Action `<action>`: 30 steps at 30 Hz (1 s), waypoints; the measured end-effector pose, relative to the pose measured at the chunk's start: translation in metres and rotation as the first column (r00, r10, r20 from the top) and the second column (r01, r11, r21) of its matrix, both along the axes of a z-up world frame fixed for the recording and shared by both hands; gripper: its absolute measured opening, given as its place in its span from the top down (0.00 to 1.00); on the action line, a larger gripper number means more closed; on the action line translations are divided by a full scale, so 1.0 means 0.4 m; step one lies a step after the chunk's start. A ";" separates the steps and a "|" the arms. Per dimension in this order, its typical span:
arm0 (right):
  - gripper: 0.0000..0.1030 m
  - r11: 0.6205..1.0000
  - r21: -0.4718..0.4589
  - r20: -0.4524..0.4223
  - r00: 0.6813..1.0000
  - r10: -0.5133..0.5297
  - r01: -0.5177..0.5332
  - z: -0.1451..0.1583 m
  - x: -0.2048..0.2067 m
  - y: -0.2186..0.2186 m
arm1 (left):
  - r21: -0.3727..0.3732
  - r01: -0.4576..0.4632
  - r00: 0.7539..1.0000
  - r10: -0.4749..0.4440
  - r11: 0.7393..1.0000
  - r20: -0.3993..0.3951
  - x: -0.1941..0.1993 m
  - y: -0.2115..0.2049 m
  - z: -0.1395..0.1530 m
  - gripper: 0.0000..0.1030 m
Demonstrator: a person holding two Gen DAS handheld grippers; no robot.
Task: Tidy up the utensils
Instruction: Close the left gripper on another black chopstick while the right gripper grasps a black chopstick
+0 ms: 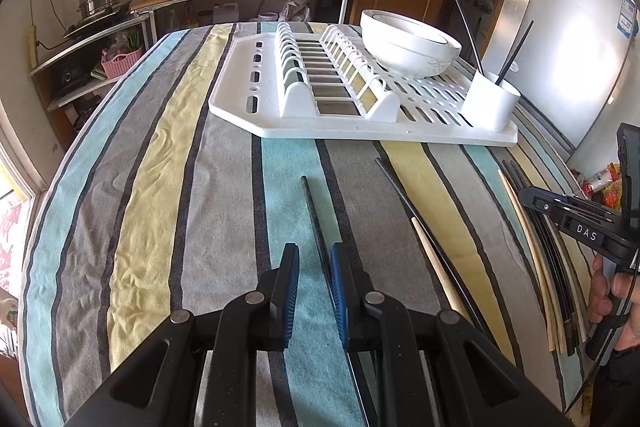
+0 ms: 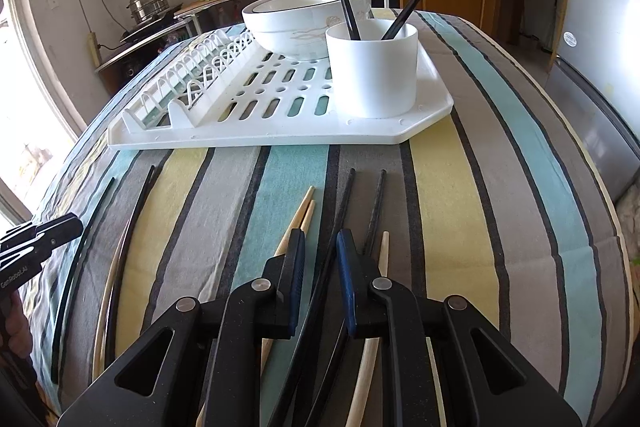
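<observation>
Both claws hover parted over a striped tablecloth (image 1: pixel 168 187). A black chopstick (image 1: pixel 314 215) lies between the left claw (image 1: pixel 314 291) fingers; another chopstick (image 2: pixel 340 227) lies between the right claw (image 2: pixel 320 275) fingers. Ahead: white rack (image 2: pixel 280 131), cup (image 2: pixel 372 71).

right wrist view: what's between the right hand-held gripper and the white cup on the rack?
Right wrist view: past the right hand-held gripper, black chopsticks and wooden chopsticks on the striped tablecloth, then the dish rack front edge before the white cup.
</observation>
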State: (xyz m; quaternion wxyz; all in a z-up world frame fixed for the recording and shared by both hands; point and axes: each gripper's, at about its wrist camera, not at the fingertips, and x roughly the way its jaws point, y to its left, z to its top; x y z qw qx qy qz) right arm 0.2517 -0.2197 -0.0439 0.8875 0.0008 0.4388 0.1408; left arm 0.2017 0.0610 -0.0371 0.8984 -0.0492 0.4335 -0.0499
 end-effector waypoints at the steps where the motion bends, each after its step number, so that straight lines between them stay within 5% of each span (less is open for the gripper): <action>1: 0.83 1.000 -0.006 0.001 1.000 -0.004 0.004 0.001 0.001 -0.002 | 0.003 0.003 1.000 -0.003 1.000 -0.001 0.002 -0.003 0.000 0.85; 7: 0.83 1.000 -0.026 -0.003 1.000 -0.007 0.007 -0.002 0.007 0.002 | 0.026 0.010 1.000 -0.010 1.000 -0.028 0.019 -0.025 -0.013 0.82; 14: 0.84 0.996 -0.089 0.007 1.000 -0.011 0.011 -0.003 0.013 0.028 | 0.136 0.014 1.000 -0.015 0.991 0.007 0.015 -0.071 -0.018 0.74; 20: 0.89 0.994 -0.108 0.017 1.000 -0.016 0.017 -0.005 0.014 0.033 | 0.130 -0.008 1.000 0.006 0.992 0.015 0.015 -0.071 -0.018 0.75; 26: 0.94 0.995 -0.104 0.013 1.000 -0.011 0.013 -0.004 0.016 0.035 | 0.147 0.007 1.000 -0.009 0.989 0.008 0.018 -0.088 -0.015 0.93; 30: 0.94 0.998 -0.067 -0.002 1.000 -0.010 0.010 -0.002 0.018 0.022 | 0.145 0.014 1.000 -0.014 0.989 -0.001 0.024 -0.090 -0.015 0.95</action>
